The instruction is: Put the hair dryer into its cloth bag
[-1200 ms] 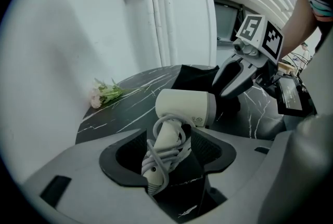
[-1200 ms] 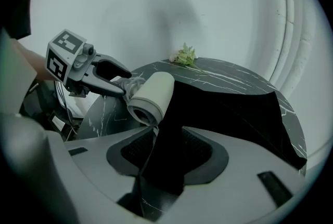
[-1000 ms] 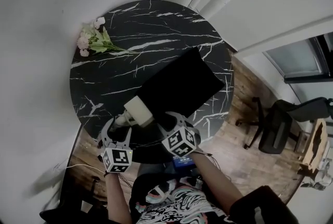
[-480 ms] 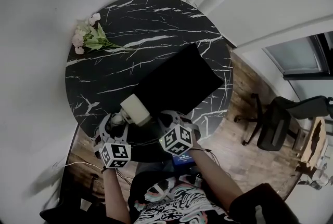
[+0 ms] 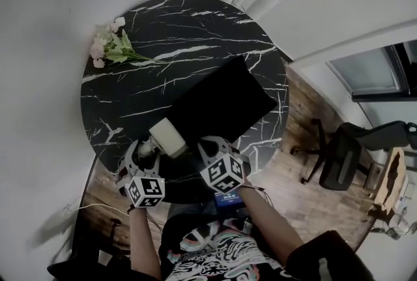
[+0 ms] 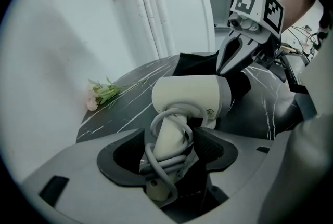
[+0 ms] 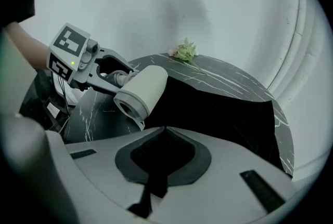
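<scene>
A cream hair dryer [image 5: 166, 136] with its grey cord wound round the handle hangs just over the near edge of the table. My left gripper [image 5: 144, 149] is shut on that handle [image 6: 166, 140]; its jaws have just been opening a little, with the handle still between the pads. The black cloth bag [image 5: 221, 103] lies flat on the table, right of the dryer's barrel [image 7: 143, 89]. My right gripper [image 5: 205, 146] is shut on the bag's near edge [image 7: 156, 179], a strip of black cloth pinched between its jaws.
A round black marble table [image 5: 163, 45] carries a small bunch of pale flowers [image 5: 111, 45] at its far left. White walls and a curtain stand behind it. A black office chair [image 5: 345, 156] stands on the wooden floor to the right.
The right gripper's jaws, wide apart a second ago, have closed onto the bag's near edge. The left gripper and the dryer have stayed almost in place.
</scene>
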Tool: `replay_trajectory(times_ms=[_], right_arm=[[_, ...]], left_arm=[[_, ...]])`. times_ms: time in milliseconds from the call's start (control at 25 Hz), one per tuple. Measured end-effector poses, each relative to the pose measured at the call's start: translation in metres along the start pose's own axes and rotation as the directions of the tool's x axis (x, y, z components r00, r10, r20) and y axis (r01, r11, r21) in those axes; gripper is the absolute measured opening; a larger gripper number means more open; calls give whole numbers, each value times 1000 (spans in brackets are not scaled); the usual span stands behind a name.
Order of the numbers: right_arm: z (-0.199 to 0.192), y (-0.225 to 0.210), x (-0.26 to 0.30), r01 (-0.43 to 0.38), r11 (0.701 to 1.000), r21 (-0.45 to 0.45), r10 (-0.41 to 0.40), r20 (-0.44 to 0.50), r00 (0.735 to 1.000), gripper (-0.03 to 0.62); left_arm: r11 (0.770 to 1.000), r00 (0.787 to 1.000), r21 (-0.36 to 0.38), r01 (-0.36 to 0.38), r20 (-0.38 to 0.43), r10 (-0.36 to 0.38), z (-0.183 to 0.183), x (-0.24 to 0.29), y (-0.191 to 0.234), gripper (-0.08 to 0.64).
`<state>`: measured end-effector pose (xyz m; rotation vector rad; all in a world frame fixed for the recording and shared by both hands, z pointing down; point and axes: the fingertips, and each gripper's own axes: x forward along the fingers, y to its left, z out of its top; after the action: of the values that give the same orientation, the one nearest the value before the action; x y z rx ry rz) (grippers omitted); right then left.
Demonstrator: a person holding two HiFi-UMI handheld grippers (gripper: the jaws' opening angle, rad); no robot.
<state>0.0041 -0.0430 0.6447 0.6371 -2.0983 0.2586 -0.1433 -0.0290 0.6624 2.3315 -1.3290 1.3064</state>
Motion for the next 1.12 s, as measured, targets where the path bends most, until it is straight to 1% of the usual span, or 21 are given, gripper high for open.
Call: replay_trajectory(times_ms=[200, 360, 480, 600, 760, 880, 960, 1040, 1120], right_arm=[[8, -9, -13, 27, 999, 35, -28, 33, 999, 20], [15, -16, -29, 73, 994, 81, -79, 66, 995, 20], [20, -21, -40, 111, 990, 90, -118, 84, 989, 19], [27, -27, -50, 136, 986, 95, -146, 106, 984, 19], [34, -30, -61, 163, 982, 98, -175, 130, 976, 18], [36, -31, -69, 182, 977, 109, -196, 142, 970, 18], [39, -32, -73, 192, 975, 112, -208, 150, 967, 19], [41, -31, -76, 195, 973, 125, -214, 162, 963, 18], [43, -32, -79, 199, 970, 138, -222, 172, 960, 19]], left_arm=[[1000, 1000, 8, 9, 13, -9, 0, 1, -1, 293], [999, 999, 0, 45, -3, -45, -1, 2, -1, 293], [998, 998, -17, 60, -25, -60, -2, 2, -2, 293], [998, 997, -16, 64, -31, -64, -2, 3, -2, 293], [998, 998, -15, 65, -22, -65, -1, 3, -2, 293], [998, 998, -1, 62, -8, -62, 0, 4, -2, 296], [997, 997, 16, 78, -4, -78, 1, 5, -2, 301], [993, 994, 32, 110, -19, -110, 0, 7, -3, 299], [988, 989, 53, 144, -36, -143, 1, 8, -5, 283]])
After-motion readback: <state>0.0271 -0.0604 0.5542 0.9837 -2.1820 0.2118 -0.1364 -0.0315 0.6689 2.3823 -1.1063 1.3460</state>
